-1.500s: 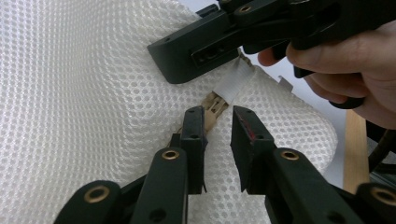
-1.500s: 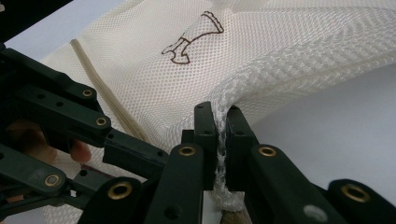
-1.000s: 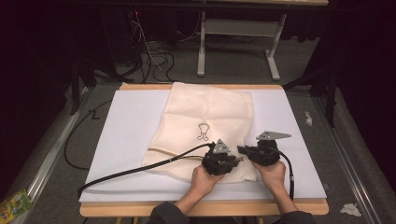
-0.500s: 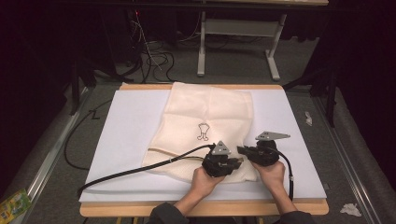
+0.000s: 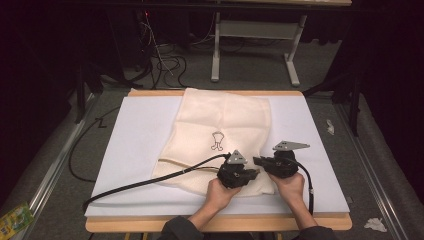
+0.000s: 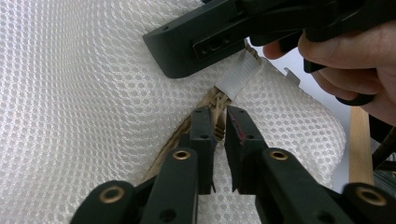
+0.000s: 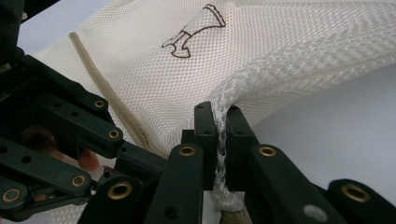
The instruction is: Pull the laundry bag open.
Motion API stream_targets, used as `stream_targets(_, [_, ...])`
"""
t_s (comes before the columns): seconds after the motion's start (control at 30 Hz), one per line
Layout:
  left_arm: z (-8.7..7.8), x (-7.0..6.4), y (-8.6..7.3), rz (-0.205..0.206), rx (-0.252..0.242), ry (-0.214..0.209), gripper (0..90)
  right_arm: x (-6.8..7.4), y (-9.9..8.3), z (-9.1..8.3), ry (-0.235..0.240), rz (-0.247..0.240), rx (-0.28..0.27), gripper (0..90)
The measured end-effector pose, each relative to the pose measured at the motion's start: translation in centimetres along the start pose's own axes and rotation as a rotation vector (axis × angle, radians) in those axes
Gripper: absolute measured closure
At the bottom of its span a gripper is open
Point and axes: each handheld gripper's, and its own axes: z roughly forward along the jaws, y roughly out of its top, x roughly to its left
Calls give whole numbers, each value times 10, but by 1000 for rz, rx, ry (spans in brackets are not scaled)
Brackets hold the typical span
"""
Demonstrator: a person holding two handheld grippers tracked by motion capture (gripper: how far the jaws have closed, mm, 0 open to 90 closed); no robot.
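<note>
A cream mesh bag (image 5: 220, 125) with a small brown drawing (image 5: 217, 140) lies flat on the white sheet (image 5: 135, 150). Both grippers meet at its near right corner. My left gripper (image 5: 256, 173) points right and is shut on the beige zip pull (image 6: 218, 128) at the end of the zip (image 6: 175, 137). A white ribbon tab (image 6: 238, 74) sits just beyond it. From the right, my right gripper (image 5: 256, 161) is shut on a bunched fold of the bag's mesh edge (image 7: 218, 126), lifting it slightly. The zip line (image 7: 107, 105) and drawing (image 7: 194, 30) run behind it.
The left gripper's black cable (image 5: 150, 182) trails across the sheet to the left front. The wooden table edge (image 5: 220, 224) is close behind the hands. On the floor lie a green packet (image 5: 15, 220), crumpled paper (image 5: 375, 224) and cables (image 5: 165, 62); a metal frame (image 5: 250, 45) stands behind.
</note>
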Motion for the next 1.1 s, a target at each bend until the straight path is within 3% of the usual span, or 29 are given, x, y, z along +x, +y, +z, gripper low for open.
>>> stream_targets(0.37, [-7,-2,2,42,10,8,868,-1,-2,-2,-7,-12,-3,876])
stream_targets(0.53, [-13,-4,4,79,17,37,869,-1,-2,-3,-6,-20,-5,876])
stream_targets(1.1, [-20,-3,5,101,43,63,870,-3,-4,-5,6,-18,-5,877])
